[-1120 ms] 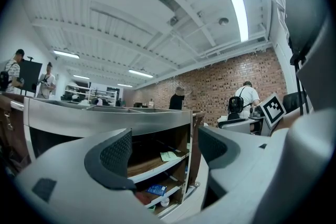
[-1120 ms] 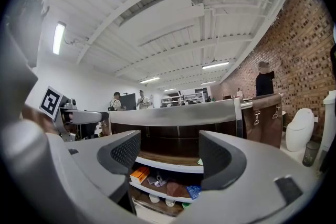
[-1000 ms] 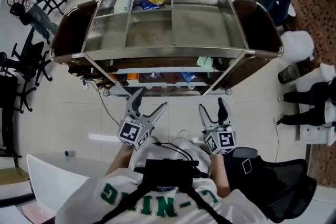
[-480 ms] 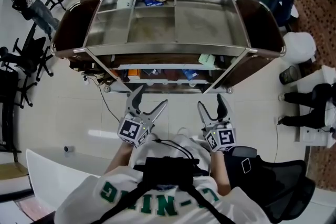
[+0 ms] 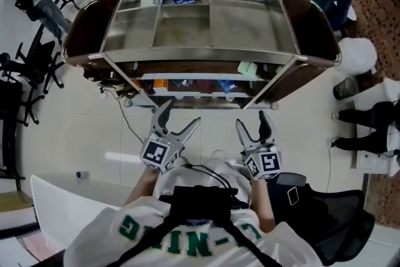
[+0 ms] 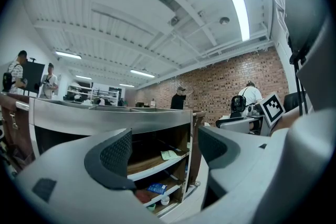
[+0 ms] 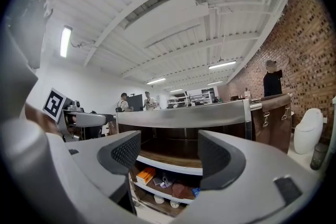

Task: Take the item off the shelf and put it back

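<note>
Barely anything has moved since a second ago: the steel-topped shelf unit with dark wooden ends (image 5: 194, 57) sits slightly higher in the head view, and your grippers are where they were, short of its open front. There the left gripper (image 5: 180, 115) and the right gripper (image 5: 252, 122) both point at the shelves, jaws spread, with nothing between them. A pale green flat packet (image 5: 246, 70) lies at the front edge of the upper shelf, toward the right. A small orange carton (image 5: 159, 82) and a blue packet (image 5: 226, 85) lie on the shelf below.

In the left gripper view your jaws stand apart and empty. Beyond them you see the green packet (image 6: 169, 154) and, lower down, the blue one (image 6: 157, 188), both well clear of the pads.

In the right gripper view the jaws are likewise apart and empty, with the orange carton (image 7: 145, 174) low between them, still far off.

The task names no particular item. The green packet looks thin, light and floppy, so pinch its front edge. The carton looks stiff and light, so take it across its narrow sides.
</note>
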